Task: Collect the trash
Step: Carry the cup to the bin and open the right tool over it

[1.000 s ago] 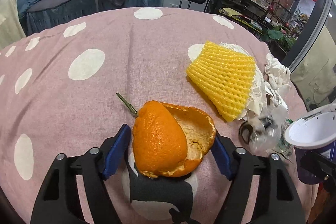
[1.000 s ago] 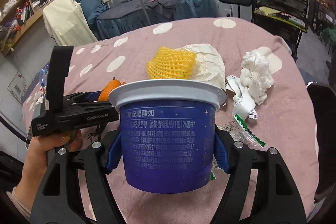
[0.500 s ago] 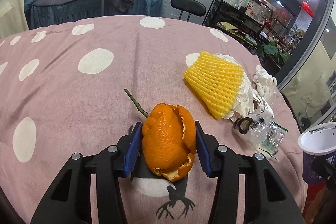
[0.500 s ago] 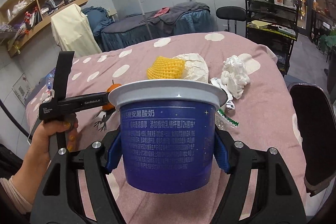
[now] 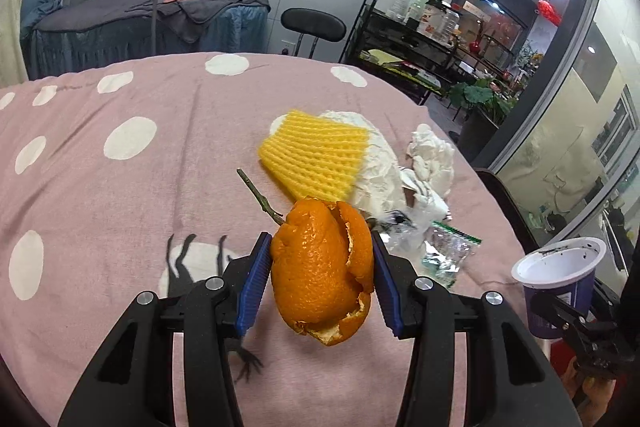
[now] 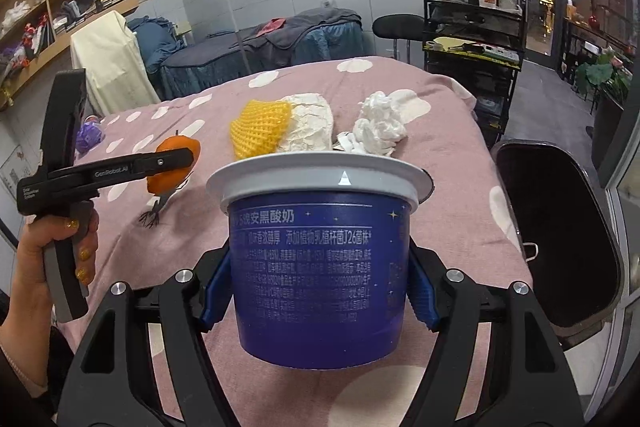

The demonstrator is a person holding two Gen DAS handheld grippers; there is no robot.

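1. Between the blue pads of my left gripper (image 5: 322,279) sits the orange peel (image 5: 324,267); the jaws have just been closing, and now they press it from both sides.
2. A second ago the peel lay spread on the pink dotted bed cover (image 5: 120,187). Now it is folded narrow and hangs above the cover, so I judge the pick-up is done.
3. My right gripper (image 6: 320,287) holds the blue yogurt cup (image 6: 320,267) upright, with the jaws wide around its body, the same as before.
4. On the cover remain the yellow foam net (image 5: 316,159), the crumpled white tissue (image 5: 432,155) and a small wrapper (image 5: 448,255).
5. A dark bin (image 6: 560,247) stands at the right of the bed; I think both pieces should go there next.
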